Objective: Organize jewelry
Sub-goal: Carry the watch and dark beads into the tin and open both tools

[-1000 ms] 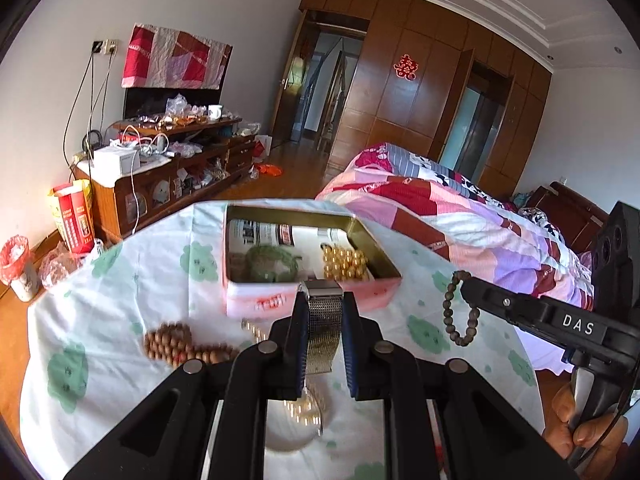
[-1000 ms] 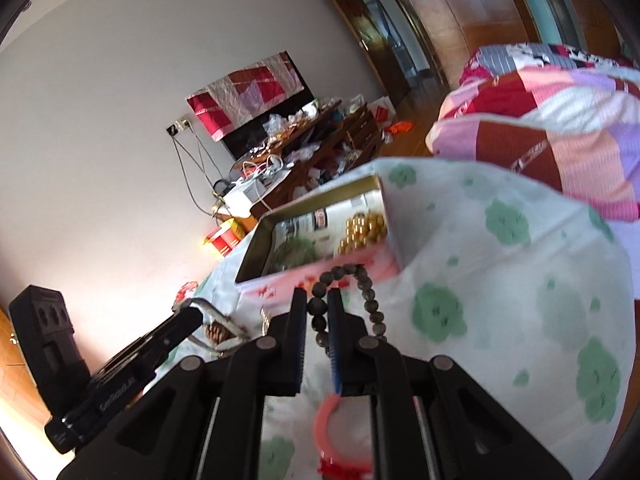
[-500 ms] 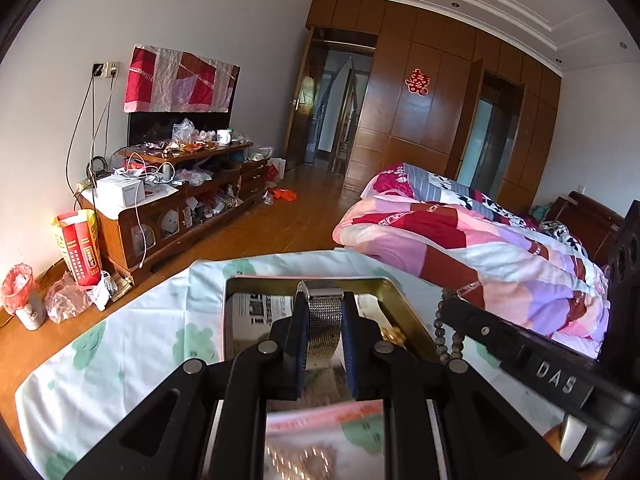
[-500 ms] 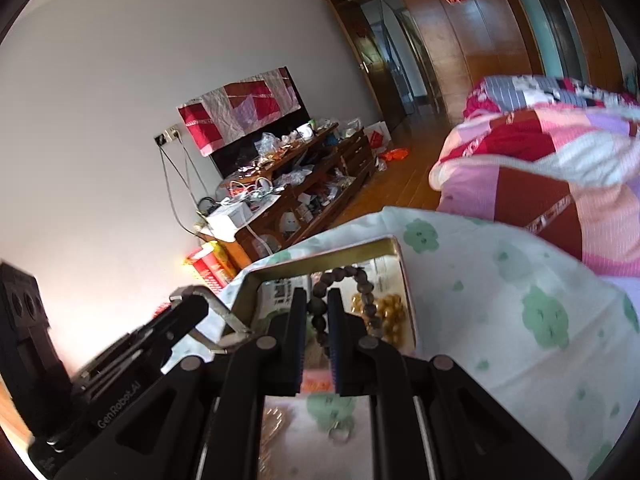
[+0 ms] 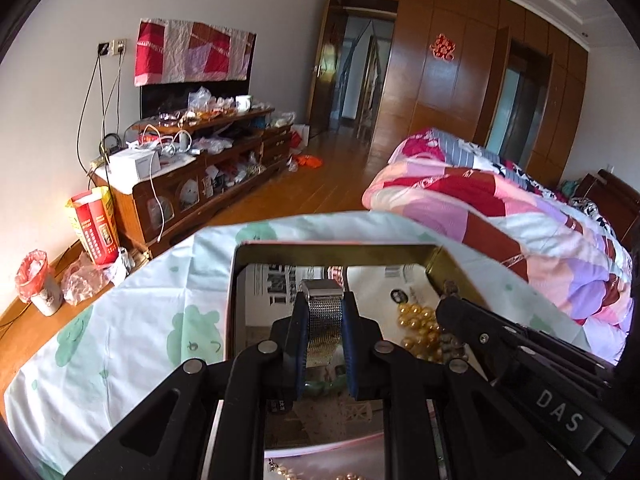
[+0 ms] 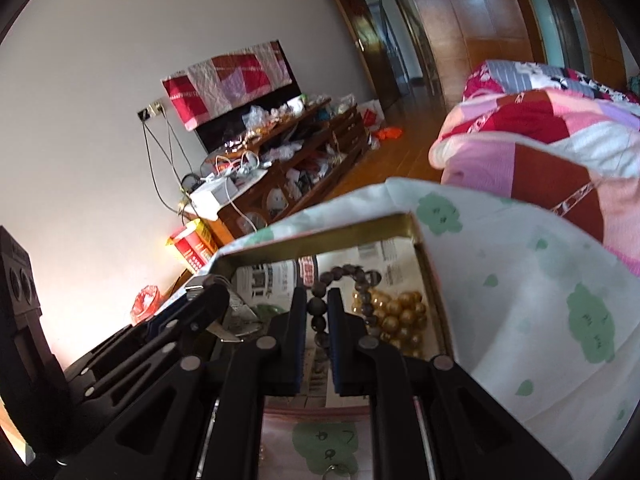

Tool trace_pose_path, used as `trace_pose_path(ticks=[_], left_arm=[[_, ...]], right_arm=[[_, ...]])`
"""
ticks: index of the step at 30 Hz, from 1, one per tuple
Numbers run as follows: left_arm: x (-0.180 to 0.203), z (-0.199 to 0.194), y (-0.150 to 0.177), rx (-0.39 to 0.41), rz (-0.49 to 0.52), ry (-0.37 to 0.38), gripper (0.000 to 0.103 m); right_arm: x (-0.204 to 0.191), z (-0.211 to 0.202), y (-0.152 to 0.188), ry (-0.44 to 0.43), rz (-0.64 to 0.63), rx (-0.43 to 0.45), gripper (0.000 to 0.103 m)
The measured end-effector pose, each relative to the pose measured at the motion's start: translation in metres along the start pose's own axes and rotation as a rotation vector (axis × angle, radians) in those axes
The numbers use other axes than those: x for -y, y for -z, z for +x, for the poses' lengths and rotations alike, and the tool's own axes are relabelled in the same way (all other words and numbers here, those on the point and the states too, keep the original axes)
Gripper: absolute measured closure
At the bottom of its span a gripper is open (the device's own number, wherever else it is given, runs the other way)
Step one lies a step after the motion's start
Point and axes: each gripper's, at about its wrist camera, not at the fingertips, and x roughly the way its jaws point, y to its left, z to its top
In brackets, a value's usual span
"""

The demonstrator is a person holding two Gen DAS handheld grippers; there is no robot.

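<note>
My left gripper [image 5: 323, 312] is shut on a silver mesh watch band [image 5: 324, 320] and holds it over the open metal tin [image 5: 336, 245]. My right gripper [image 6: 318, 304] is shut on a dark wooden bead bracelet [image 6: 346, 272], whose loop hangs over the same tin [image 6: 408, 226]. Inside the tin lie gold beads [image 5: 416, 320] [image 6: 400, 312], a green bangle [image 6: 268, 310] and printed paper lining. The right gripper [image 5: 500, 332] shows at the right of the left wrist view; the left gripper [image 6: 208, 300] shows at the left of the right wrist view.
The tin stands on a white cloth with green prints [image 5: 132, 320]. More beads [image 5: 288, 474] lie on the cloth near the tin's front edge. A bed with a patchwork quilt [image 5: 500, 208] is to the right, a cluttered wooden cabinet [image 5: 192, 176] to the left.
Both grippers have moved forward and slightly down, from the cloth in front of the tin to above its inside. The watch band and the bead bracelet stayed gripped.
</note>
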Motion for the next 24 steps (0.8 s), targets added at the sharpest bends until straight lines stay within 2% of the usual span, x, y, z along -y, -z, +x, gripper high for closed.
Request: trace_pose_path(ticks=[5,14,17,19,24], left_arm=[[-0.001,0.002,0.001,-0.017,0.006,-0.029,0.088],[0.001,0.007,0.001,-0.021,0.023,-0.064,0.088],[0.001,0.009,0.000,-0.029,0.021,-0.081,0.088],[0.001,0.011,0.001,-0.039,0.020,-0.086,0.088],[0.001,0.014,0.002,-0.064,0.014,-0.118,0.084]], right_arm=[[-0.003,0.001,0.003,-0.002,-0.023,-0.009,0.090],[0.006,0.006,0.002,-0.032,0.031,-0.038,0.087],[0.009,0.006,0.001,-0.044,0.054,-0.041,0.071],[0.009,0.002,0.001,-0.040,0.059,-0.022,0.051],[0.010,-0.010,-0.002,-0.025,0.059,0.036,0.048]])
